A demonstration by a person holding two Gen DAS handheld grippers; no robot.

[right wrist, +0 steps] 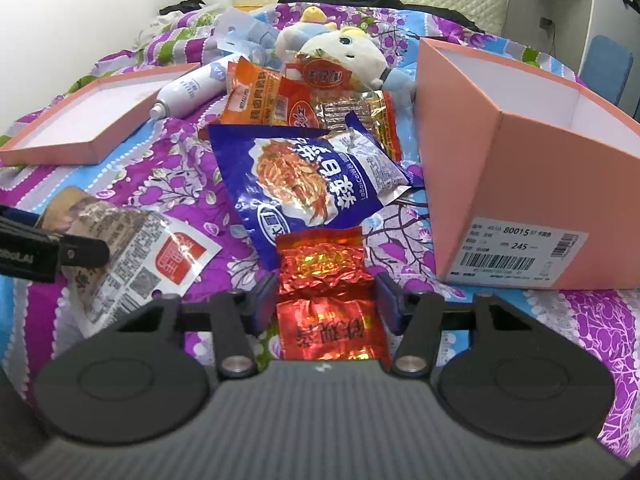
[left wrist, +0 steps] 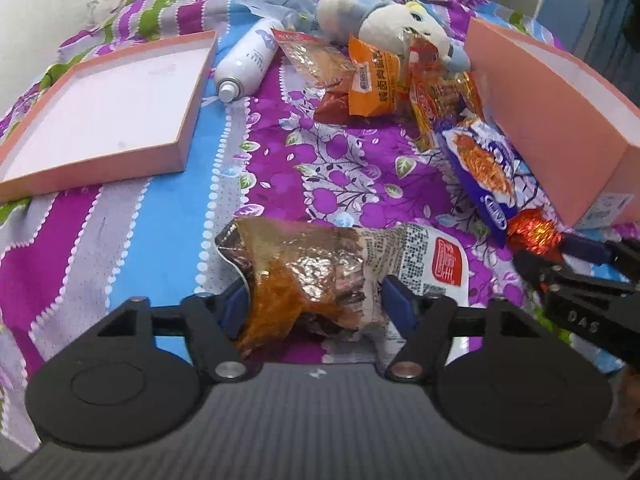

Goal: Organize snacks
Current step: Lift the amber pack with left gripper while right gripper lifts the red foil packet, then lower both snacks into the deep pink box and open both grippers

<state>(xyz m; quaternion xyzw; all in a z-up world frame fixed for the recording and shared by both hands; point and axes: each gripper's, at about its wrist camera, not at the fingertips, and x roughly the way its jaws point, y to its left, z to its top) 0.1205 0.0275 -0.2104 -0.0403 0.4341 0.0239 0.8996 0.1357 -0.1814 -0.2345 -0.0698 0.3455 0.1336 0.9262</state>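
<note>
A crumpled gold-brown snack packet with a white printed end lies on the purple flowered bedspread. My left gripper is shut on its near end, both blue pads against it. A red foil packet sits between the pads of my right gripper, which is shut on it. That packet lies just in front of the tall pink box, which stands open at the right. A blue noodle packet lies just beyond the red one. In the left wrist view the right gripper shows at the right edge.
The pink box lid lies upturned at the left. Several orange and red snack packets are piled at the back, beside a white spray bottle and a plush toy. Bare bedspread lies between the lid and the packets.
</note>
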